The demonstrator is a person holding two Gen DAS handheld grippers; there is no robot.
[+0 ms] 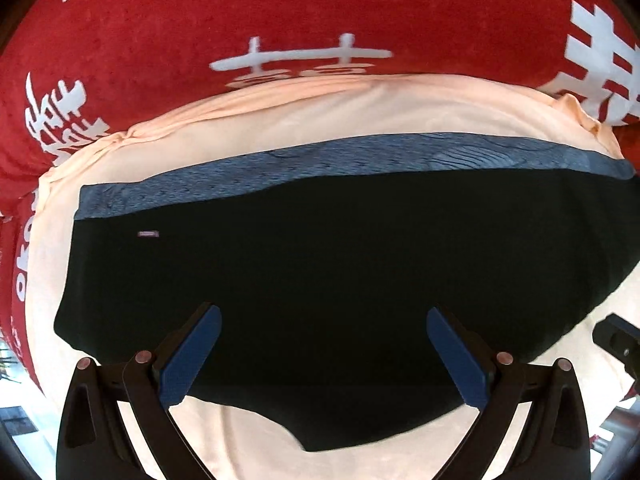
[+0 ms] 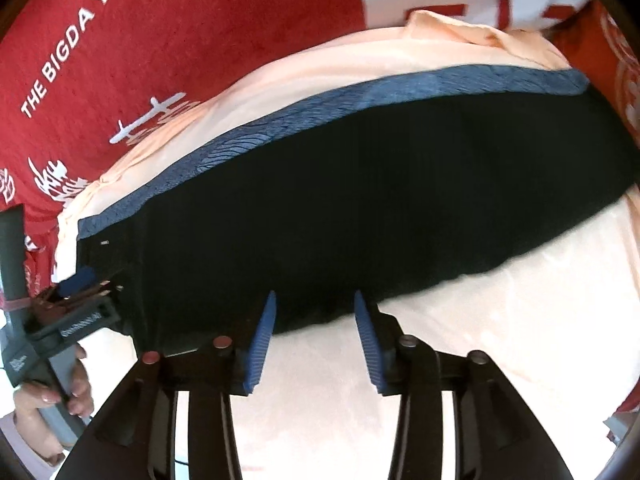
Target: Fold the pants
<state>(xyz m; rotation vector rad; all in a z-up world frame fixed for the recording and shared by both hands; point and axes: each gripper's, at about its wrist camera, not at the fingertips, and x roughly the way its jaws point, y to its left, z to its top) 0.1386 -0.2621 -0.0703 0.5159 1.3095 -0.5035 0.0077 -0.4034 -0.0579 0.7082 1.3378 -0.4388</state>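
Black pants with a blue-grey patterned waistband lie flat on a peach cloth. My left gripper hovers wide open over the pants' near edge, holding nothing. In the right wrist view the pants stretch across the middle, waistband at the far side. My right gripper is open and empty at the pants' near edge. The left gripper shows at the far left of that view, over the pants' left end, held by a hand.
The peach cloth covers a red blanket with white lettering and characters. The right gripper's body shows at the right edge of the left wrist view.
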